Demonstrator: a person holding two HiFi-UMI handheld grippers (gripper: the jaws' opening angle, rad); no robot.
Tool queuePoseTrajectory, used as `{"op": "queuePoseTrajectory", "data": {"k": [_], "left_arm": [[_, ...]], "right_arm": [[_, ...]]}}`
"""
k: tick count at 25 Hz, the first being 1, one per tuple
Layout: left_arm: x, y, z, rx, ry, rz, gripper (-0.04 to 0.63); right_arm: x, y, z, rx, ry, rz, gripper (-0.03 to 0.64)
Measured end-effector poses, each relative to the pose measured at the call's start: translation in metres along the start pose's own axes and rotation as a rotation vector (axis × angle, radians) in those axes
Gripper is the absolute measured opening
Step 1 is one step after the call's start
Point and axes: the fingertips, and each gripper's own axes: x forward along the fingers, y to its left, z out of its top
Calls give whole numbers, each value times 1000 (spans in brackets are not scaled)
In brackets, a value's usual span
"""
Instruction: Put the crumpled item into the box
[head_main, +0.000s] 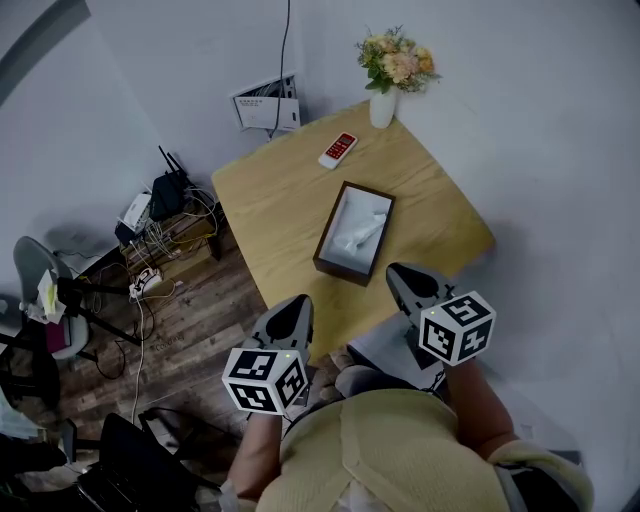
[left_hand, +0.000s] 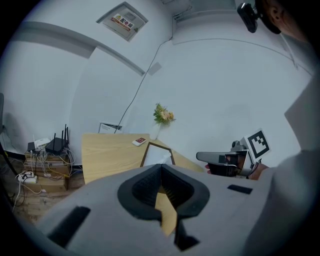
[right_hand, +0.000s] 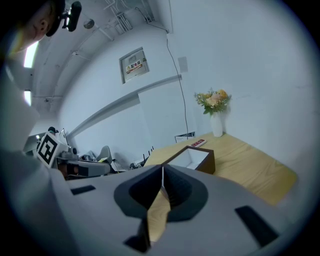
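Observation:
A dark brown box (head_main: 323, 256) with a white inside lies on the wooden table (head_main: 270, 200). The crumpled white item (head_main: 361, 232) lies inside it, and its top shows over the rim in the left gripper view (left_hand: 164, 157). Both grippers hover near the table's front edge, short of the box and apart from it. My left gripper (head_main: 296, 303) is shut, its jaws meeting with nothing between them (left_hand: 161, 167). My right gripper (head_main: 397, 272) is also shut and holds nothing (right_hand: 162, 170). The box (right_hand: 198, 158) lies ahead of it.
A white vase of flowers (head_main: 385, 95) and a red-and-white remote (head_main: 338, 149) stand at the table's far end. A framed sign (head_main: 268, 105) leans on the wall. A router and cables (head_main: 165, 200) lie on the floor at left, with a chair (head_main: 40, 290) beyond.

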Motion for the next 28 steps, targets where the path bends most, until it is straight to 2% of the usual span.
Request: {"op": "queuePoseTrajectory", "data": {"k": [28], "left_arm": [[-3, -1, -2, -7, 6, 10, 23]], "right_arm": [[-6, 1, -6, -17, 27, -20, 29]]}}
